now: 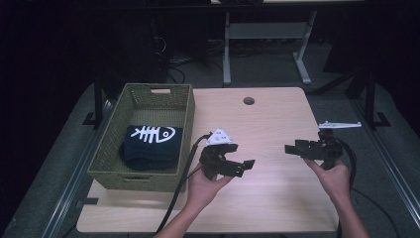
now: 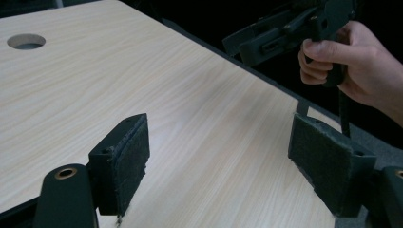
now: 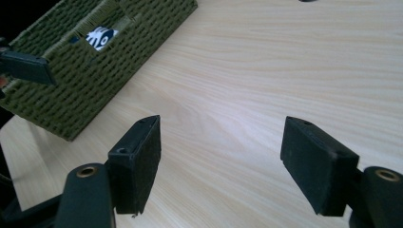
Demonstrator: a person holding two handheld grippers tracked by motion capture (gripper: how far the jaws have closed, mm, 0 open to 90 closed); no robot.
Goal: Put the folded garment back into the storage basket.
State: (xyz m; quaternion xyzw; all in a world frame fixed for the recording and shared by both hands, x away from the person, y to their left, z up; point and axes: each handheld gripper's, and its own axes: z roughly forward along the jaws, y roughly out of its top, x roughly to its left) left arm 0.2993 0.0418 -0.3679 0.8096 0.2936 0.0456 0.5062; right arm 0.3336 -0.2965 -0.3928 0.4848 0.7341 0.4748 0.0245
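A person holds both grippers just above a light wooden table [image 1: 277, 124], with the jaws facing each other. My left gripper [image 1: 243, 167] points right and stands open with nothing between its pads [image 2: 126, 161]. My right gripper [image 1: 293, 148] points left, also open and empty, its jaws wide apart in the right gripper view [image 3: 218, 152]. An olive woven basket [image 1: 106, 148] sits at the table's left. A dark folded cloth with a white fish-skeleton print [image 1: 151, 144] lies inside the basket. The print [image 3: 102, 38] shows through the basket's handle slot.
A round cable hole [image 1: 248, 100] is in the table near its far edge. Bare wood lies between the two grippers. The right hand [image 2: 351, 61] and its gripper [image 2: 285, 33] hang beyond the table's right edge in the left gripper view. Dark floor and a desk frame [image 1: 267, 39] lie behind.
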